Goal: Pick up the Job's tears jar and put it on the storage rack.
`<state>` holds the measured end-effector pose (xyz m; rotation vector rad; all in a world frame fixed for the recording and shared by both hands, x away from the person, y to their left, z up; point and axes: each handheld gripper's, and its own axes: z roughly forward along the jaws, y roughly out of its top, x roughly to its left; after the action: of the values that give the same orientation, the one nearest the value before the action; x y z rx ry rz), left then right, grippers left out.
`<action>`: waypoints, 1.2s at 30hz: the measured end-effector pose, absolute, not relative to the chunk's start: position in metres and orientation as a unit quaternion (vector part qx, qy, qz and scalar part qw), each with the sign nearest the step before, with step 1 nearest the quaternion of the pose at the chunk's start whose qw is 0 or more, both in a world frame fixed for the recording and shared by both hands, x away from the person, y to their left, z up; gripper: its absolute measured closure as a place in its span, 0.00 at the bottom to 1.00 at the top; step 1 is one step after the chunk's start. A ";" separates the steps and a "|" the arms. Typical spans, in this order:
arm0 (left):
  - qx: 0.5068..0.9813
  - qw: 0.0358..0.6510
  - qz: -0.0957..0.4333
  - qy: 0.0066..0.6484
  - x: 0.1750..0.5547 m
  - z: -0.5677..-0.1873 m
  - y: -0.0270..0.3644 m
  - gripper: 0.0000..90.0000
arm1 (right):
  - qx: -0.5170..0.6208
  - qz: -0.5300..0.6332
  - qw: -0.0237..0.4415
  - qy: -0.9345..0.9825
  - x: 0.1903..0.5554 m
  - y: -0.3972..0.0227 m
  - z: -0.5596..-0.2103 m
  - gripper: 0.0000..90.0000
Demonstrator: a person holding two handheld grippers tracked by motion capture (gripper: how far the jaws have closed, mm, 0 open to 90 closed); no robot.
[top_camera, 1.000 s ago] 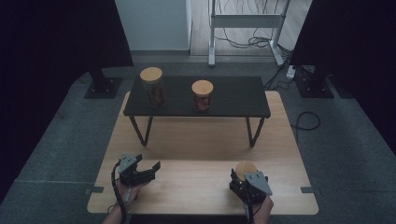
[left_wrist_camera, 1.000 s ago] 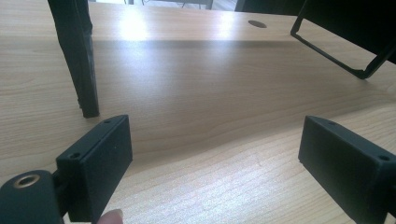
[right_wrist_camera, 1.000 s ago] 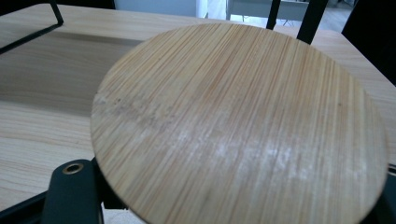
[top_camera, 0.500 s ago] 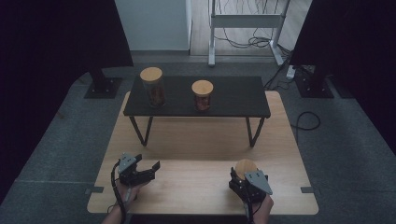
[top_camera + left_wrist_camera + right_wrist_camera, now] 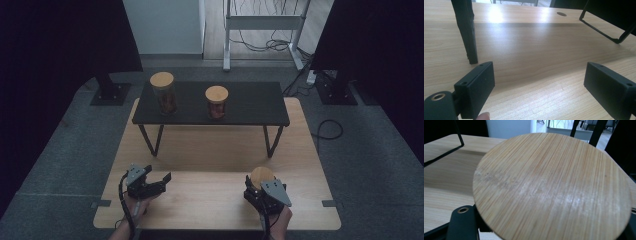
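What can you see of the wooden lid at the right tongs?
The wooden lid is a round, flat disc, bamboo by its look, with fine straight grain and a pale scuffed band across the top. It sits face up at the near right of the light wooden table, with the right tongs shut on it from below. What lies under it is hidden.

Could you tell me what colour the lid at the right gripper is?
Light bamboo-wood tan, striped grain; right gripper view shows the lid best.
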<state>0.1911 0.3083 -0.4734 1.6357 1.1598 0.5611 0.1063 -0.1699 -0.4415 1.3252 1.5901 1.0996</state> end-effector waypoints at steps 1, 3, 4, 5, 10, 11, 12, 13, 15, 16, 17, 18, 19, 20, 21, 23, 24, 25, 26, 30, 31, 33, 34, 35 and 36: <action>0.678 0.505 0.232 0.481 0.191 -0.474 0.308 0.10 | 0.520 0.432 0.389 0.626 0.106 -0.170 -0.441 0.27; 0.678 0.505 0.232 0.482 0.191 -0.474 0.309 0.10 | 0.518 0.433 0.390 0.626 0.106 -0.169 -0.439 0.27; 0.678 0.504 0.232 0.482 0.191 -0.474 0.309 0.10 | 0.517 0.433 0.392 0.626 0.106 -0.169 -0.438 0.27; 0.678 0.504 0.232 0.482 0.192 -0.473 0.309 0.10 | 0.517 0.434 0.392 0.625 0.106 -0.169 -0.437 0.27; 0.679 0.504 0.233 0.481 0.191 -0.473 0.308 0.10 | 0.513 0.437 0.396 0.624 0.107 -0.169 -0.433 0.27; 0.678 0.504 0.233 0.481 0.191 -0.473 0.308 0.10 | 0.513 0.437 0.396 0.624 0.107 -0.169 -0.432 0.27; 0.678 0.504 0.233 0.481 0.191 -0.473 0.308 0.10 | 0.511 0.437 0.397 0.625 0.108 -0.169 -0.431 0.27; 0.678 0.504 0.233 0.481 0.191 -0.473 0.308 0.10 | 0.509 0.437 0.398 0.625 0.108 -0.168 -0.430 0.27; 0.679 0.503 0.233 0.482 0.192 -0.473 0.308 0.10 | 0.507 0.438 0.400 0.625 0.109 -0.168 -0.428 0.27; 0.679 0.503 0.233 0.482 0.192 -0.474 0.308 0.10 | 0.507 0.439 0.401 0.624 0.109 -0.168 -0.427 0.27; 0.679 0.503 0.233 0.482 0.192 -0.474 0.308 0.10 | 0.506 0.440 0.403 0.624 0.109 -0.168 -0.426 0.27; 0.679 0.503 0.233 0.482 0.192 -0.474 0.308 0.10 | 0.505 0.440 0.403 0.623 0.109 -0.168 -0.425 0.27; 0.679 0.502 0.233 0.482 0.192 -0.474 0.308 0.10 | 0.504 0.439 0.404 0.624 0.109 -0.168 -0.423 0.27; 0.679 0.503 0.233 0.482 0.192 -0.474 0.308 0.10 | 0.504 0.440 0.405 0.624 0.110 -0.168 -0.422 0.27; 0.679 0.502 0.233 0.482 0.192 -0.474 0.308 0.10 | 0.503 0.440 0.406 0.624 0.110 -0.168 -0.421 0.27; 0.679 0.502 0.233 0.482 0.192 -0.474 0.308 0.10 | 0.501 0.440 0.408 0.623 0.110 -0.169 -0.419 0.27; 0.679 0.502 0.233 0.482 0.192 -0.474 0.308 0.10 | 0.501 0.440 0.410 0.623 0.110 -0.169 -0.418 0.27; 0.679 0.503 0.233 0.482 0.192 -0.474 0.308 0.10 | 0.500 0.441 0.410 0.622 0.111 -0.169 -0.418 0.27; 0.679 0.502 0.233 0.482 0.192 -0.474 0.308 0.10 | 0.499 0.442 0.411 0.622 0.111 -0.169 -0.417 0.27; 0.680 0.501 0.233 0.482 0.192 -0.474 0.307 0.10 | 0.497 0.443 0.412 0.622 0.111 -0.169 -0.414 0.27; 0.680 0.501 0.233 0.482 0.192 -0.474 0.307 0.10 | 0.496 0.443 0.413 0.622 0.112 -0.169 -0.413 0.27; 0.680 0.501 0.233 0.482 0.192 -0.474 0.307 0.10 | 0.495 0.443 0.413 0.623 0.112 -0.169 -0.412 0.27; 0.680 0.501 0.232 0.482 0.192 -0.474 0.307 0.10 | 0.495 0.443 0.415 0.622 0.112 -0.169 -0.411 0.27; 0.680 0.501 0.233 0.483 0.192 -0.474 0.307 0.10 | 0.494 0.443 0.415 0.622 0.112 -0.169 -0.410 0.27; 0.680 0.501 0.233 0.483 0.192 -0.474 0.307 0.10 | 0.494 0.443 0.416 0.622 0.112 -0.170 -0.410 0.27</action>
<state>0.1922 0.3074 -0.4740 1.6432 1.1665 0.5625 0.1123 -0.1697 -0.4099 1.2395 1.5610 1.1124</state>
